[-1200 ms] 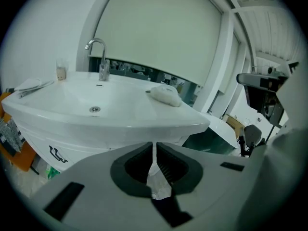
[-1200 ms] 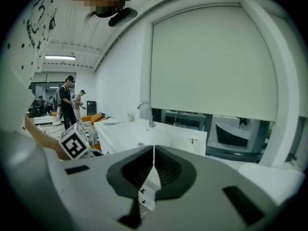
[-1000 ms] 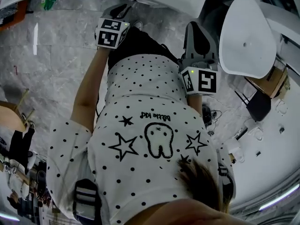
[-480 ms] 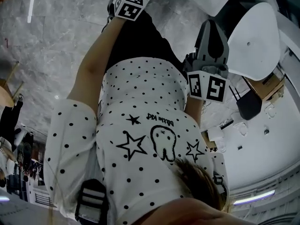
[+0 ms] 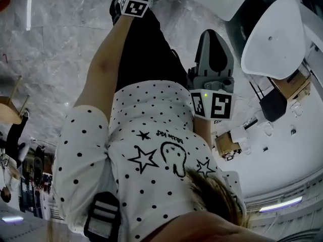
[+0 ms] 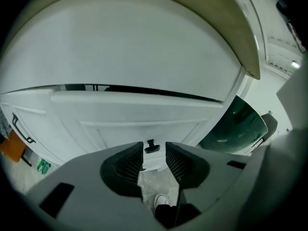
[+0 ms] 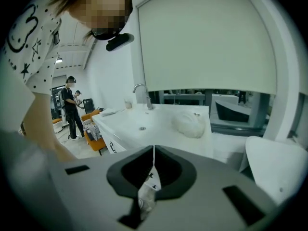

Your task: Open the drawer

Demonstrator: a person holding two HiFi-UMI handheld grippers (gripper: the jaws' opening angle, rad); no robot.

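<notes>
Drawer (image 6: 144, 129) shut, on the far side, its dark handle (image 6: 152, 147) just beyond the left gripper (image 6: 154, 154). Jaws have just been opening, now wide, nothing held. Reach step, probably. Next: push in around handle, close, pull near. Right gripper (image 7: 154, 150) closed, empty.

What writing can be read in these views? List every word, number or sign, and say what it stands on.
Shirt: one short printed line above the tooth drawing, upside down in the head view, too small to read.
Marker cubes: black-and-white square patterns, no letters.
Drawer front and washbasin: no print visible.
</notes>
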